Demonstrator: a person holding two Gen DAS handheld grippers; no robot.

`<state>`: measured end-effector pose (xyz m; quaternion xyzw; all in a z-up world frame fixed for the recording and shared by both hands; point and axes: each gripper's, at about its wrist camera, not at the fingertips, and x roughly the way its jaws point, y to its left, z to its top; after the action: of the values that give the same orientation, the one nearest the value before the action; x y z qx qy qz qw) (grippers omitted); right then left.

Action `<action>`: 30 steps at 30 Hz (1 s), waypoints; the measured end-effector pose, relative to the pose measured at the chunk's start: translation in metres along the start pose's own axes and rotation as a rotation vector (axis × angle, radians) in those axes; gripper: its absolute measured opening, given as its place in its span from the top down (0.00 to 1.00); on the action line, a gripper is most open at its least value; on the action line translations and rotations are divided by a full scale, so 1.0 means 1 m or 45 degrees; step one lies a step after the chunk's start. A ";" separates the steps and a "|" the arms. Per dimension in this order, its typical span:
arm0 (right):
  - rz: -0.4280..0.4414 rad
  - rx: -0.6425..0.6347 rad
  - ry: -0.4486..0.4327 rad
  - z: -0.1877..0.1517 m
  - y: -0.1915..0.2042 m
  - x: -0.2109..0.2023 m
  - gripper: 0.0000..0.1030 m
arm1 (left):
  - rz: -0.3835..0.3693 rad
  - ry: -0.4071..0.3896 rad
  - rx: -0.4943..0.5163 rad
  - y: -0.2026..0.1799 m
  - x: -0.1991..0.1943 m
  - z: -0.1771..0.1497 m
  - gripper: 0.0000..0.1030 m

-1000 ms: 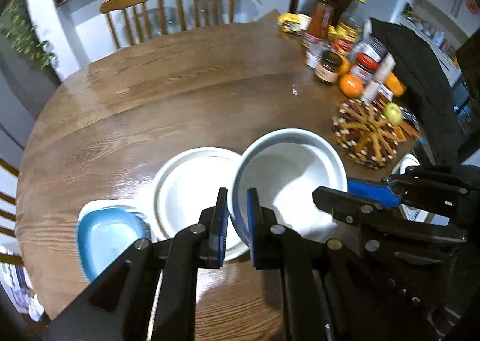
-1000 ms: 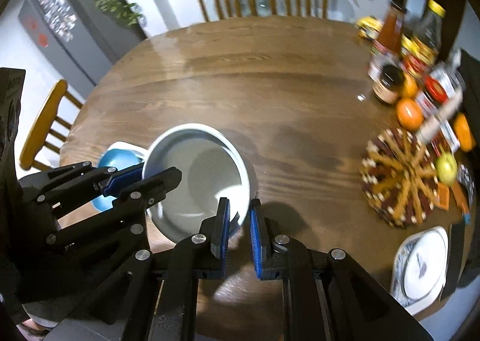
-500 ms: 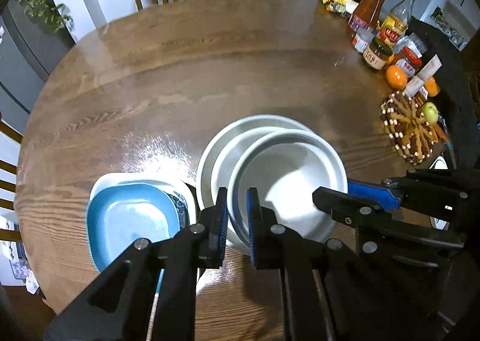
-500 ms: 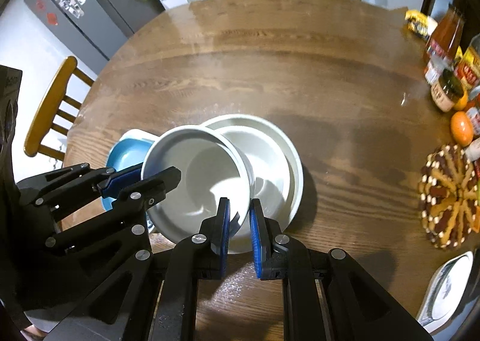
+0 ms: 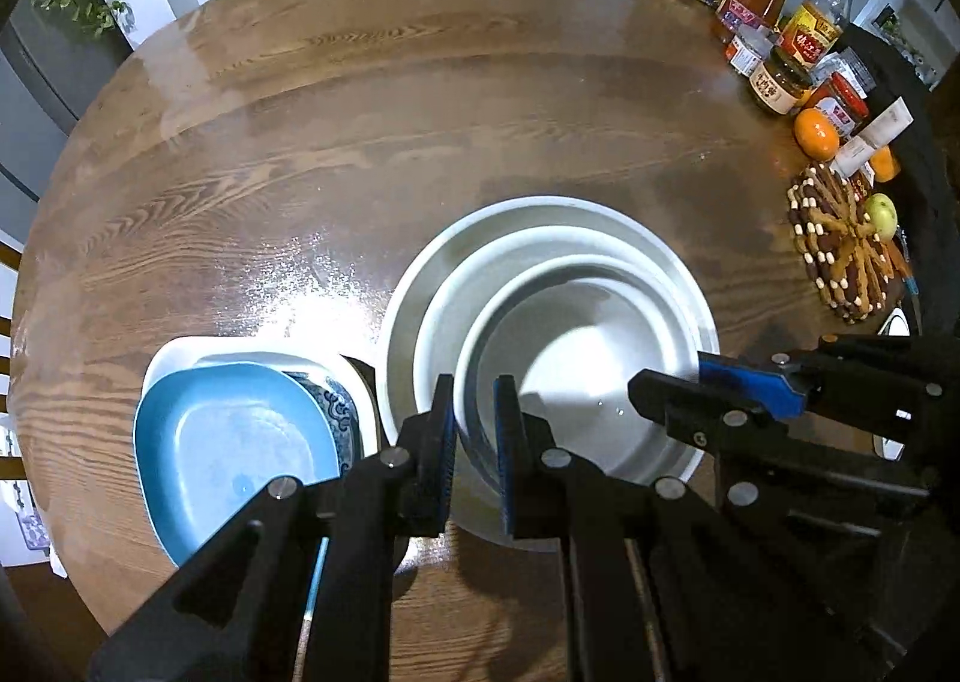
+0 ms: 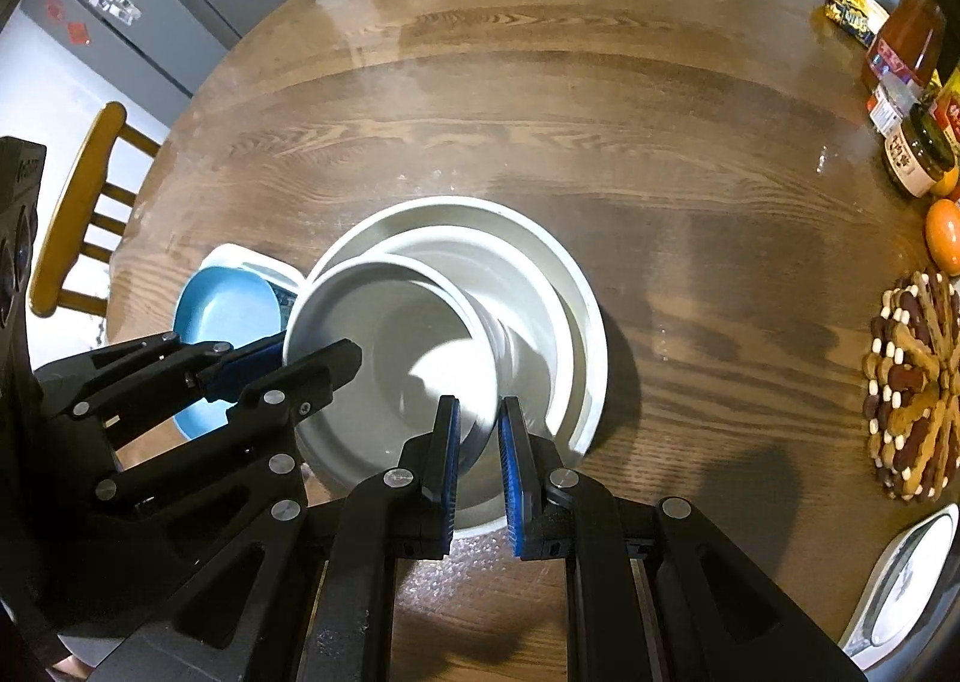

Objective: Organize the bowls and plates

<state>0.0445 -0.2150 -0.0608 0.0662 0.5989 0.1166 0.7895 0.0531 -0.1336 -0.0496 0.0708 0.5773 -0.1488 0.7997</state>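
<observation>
Gripping opposite edges of a white bowl [image 5: 576, 376], the left gripper [image 5: 474, 430] and right gripper [image 6: 480, 460] held it over a larger white plate [image 5: 600, 220] on the round wooden worktop [image 5: 360, 99]. Each pair of jaws was closed to a narrow gap on the bowl's rim, the bowl sitting within the plate's outline, though whether it touched the plate could not be told. Just beside the plate to the left lay a blue dish [image 5: 234, 442] stacked on a white square plate [image 5: 180, 352]. Bottles and jars [image 5: 780, 39], an orange [image 5: 816, 132] and a beaded trivet [image 5: 840, 250] stood along the worktop's right edge.
</observation>
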 end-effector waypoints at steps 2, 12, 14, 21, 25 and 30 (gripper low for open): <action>0.002 0.001 0.000 0.001 -0.001 0.000 0.86 | -0.001 0.002 -0.003 0.000 0.001 0.000 0.91; -0.014 0.008 -0.018 0.002 0.000 -0.003 0.86 | 0.000 -0.025 -0.012 0.003 0.000 0.003 0.90; -0.015 0.012 -0.018 0.002 0.000 -0.004 0.86 | -0.001 -0.032 -0.010 0.003 -0.001 0.003 0.89; -0.035 -0.004 -0.073 -0.002 0.004 -0.021 0.85 | 0.011 -0.114 -0.024 0.006 -0.018 0.001 0.67; -0.041 -0.024 -0.160 -0.005 0.007 -0.042 0.85 | 0.023 -0.190 -0.027 0.008 -0.034 0.000 0.49; -0.089 -0.053 -0.248 -0.010 0.008 -0.059 0.74 | 0.063 -0.263 -0.013 0.011 -0.049 -0.005 0.37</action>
<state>0.0194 -0.2230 -0.0066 0.0401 0.5187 0.0945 0.8488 0.0383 -0.1139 -0.0054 0.0654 0.4908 -0.1326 0.8586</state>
